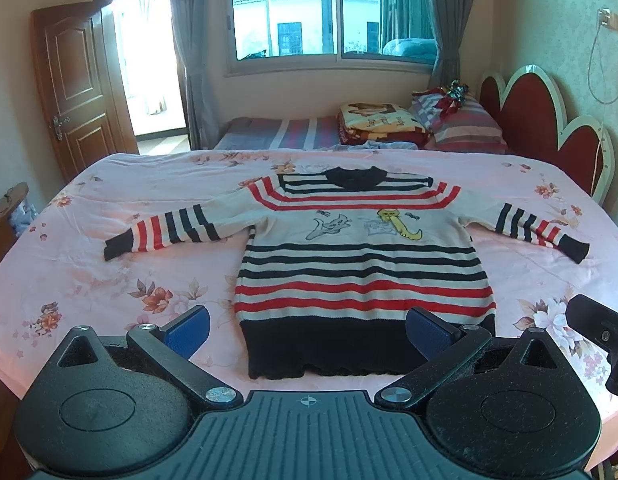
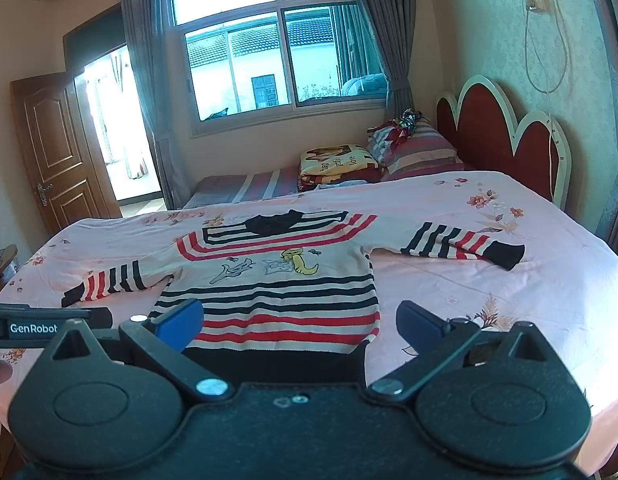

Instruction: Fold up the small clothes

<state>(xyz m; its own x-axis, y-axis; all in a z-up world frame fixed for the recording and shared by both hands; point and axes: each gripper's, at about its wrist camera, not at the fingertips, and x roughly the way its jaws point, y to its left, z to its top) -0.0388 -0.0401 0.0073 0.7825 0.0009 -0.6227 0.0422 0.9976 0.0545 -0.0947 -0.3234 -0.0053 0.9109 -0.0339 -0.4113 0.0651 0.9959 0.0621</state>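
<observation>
We are hovering both released grippers, left (image 1: 307,330) and right (image 2: 299,326), at the dark hem of the flat red-black-and-cream striped knit sweater (image 1: 361,256), collar pointing away.

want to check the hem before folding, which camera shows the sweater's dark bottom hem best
The left wrist view: the striped sweater's dark bottom hem lies nearly whole between the open left gripper's fingers. In the right wrist view, the right gripper's body hides the hem's lower edge.
</observation>
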